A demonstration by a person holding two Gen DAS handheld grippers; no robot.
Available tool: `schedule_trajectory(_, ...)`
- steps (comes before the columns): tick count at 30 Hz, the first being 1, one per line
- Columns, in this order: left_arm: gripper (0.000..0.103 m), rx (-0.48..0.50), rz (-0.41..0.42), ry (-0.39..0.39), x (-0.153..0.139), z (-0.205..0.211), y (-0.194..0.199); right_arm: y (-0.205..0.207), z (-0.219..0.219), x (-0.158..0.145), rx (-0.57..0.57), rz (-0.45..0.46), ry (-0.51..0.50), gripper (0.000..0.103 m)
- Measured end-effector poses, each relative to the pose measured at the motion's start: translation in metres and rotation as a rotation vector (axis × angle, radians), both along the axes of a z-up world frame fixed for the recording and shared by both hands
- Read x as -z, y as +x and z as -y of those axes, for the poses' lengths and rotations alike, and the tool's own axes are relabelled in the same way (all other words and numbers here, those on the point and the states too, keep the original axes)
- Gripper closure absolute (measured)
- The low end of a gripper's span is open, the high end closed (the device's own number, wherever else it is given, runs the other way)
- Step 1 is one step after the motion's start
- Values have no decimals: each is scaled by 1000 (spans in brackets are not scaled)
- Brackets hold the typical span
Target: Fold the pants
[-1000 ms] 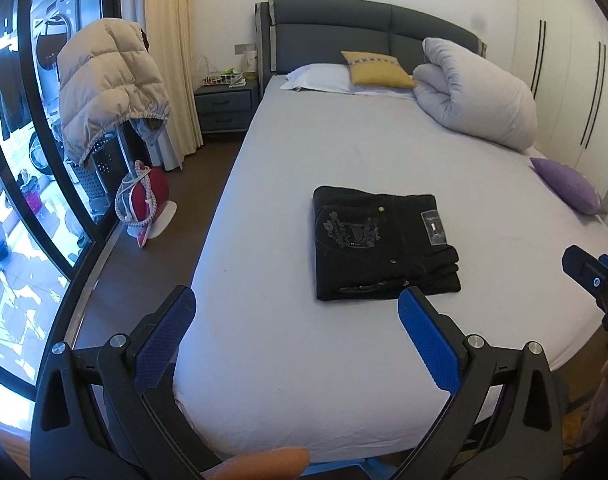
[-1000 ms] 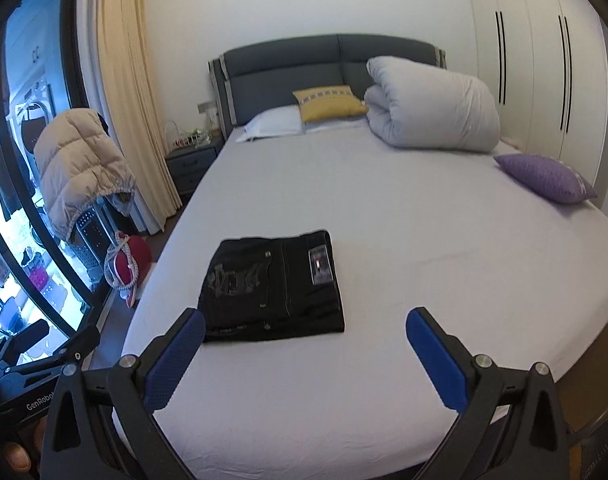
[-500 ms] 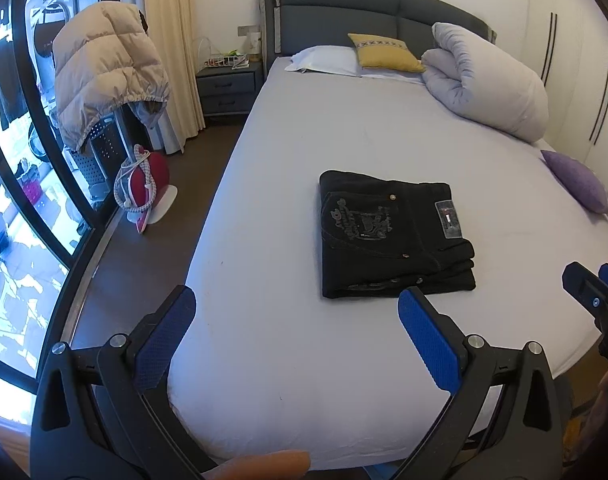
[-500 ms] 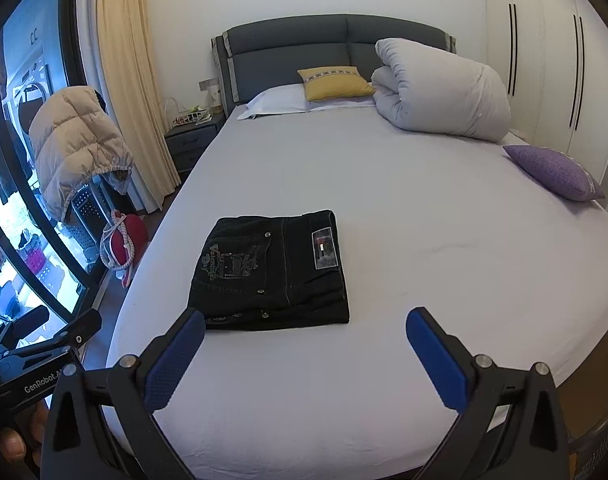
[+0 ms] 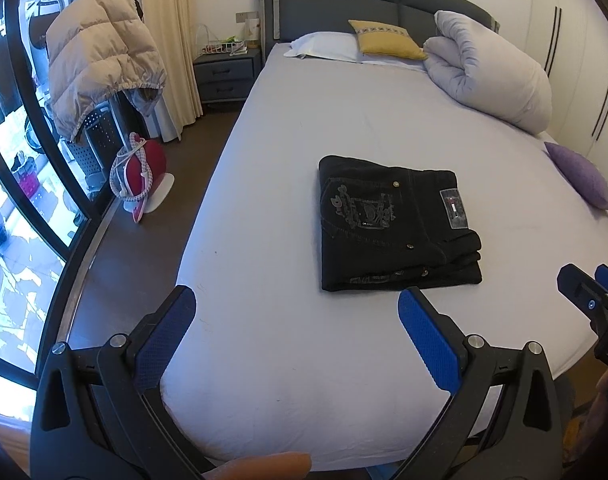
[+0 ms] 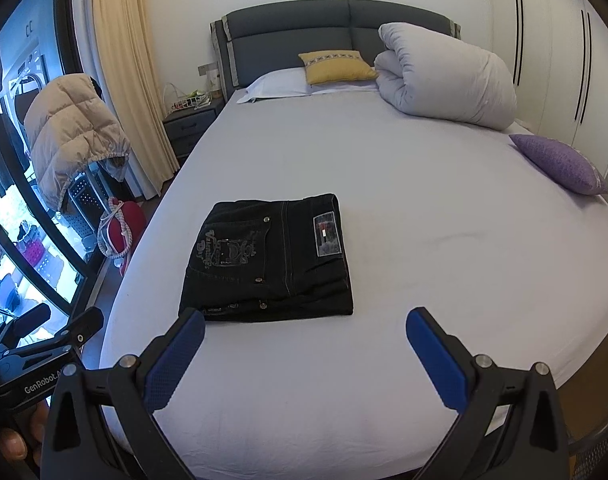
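Black pants (image 5: 392, 224) lie folded into a compact rectangle on the white bed sheet (image 5: 287, 184), back pocket embroidery and a label facing up. They also show in the right wrist view (image 6: 267, 266). My left gripper (image 5: 295, 314) is open and empty, held above the bed's foot, short of the pants. My right gripper (image 6: 304, 334) is open and empty, also just short of the pants' near edge. The right gripper's tip shows at the right edge of the left wrist view (image 5: 588, 300).
A rolled white duvet (image 6: 444, 80), a yellow cushion (image 6: 336, 66) and a white pillow (image 6: 279, 84) lie at the head of the bed. A purple cushion (image 6: 556, 164) is at the right edge. A nightstand (image 5: 223, 76), a jacket on a rack (image 5: 99, 60) and a red iron (image 5: 139, 176) stand left.
Both grippers have risen and tilted down slightly, so the folded pants sit lower and larger in view. The pants have not moved. Both grippers stay open.
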State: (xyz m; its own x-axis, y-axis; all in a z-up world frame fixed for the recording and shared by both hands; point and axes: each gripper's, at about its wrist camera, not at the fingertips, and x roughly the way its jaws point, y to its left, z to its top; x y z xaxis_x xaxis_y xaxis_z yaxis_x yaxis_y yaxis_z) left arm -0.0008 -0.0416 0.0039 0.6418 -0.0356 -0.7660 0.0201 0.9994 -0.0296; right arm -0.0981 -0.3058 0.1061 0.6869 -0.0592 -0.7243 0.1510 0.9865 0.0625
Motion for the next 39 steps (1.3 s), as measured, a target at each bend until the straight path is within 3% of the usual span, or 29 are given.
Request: schedule_trajectory(39, 0, 15, -8, -4, 9, 5, -5, 4, 3, 4, 1, -20, 3, 0)
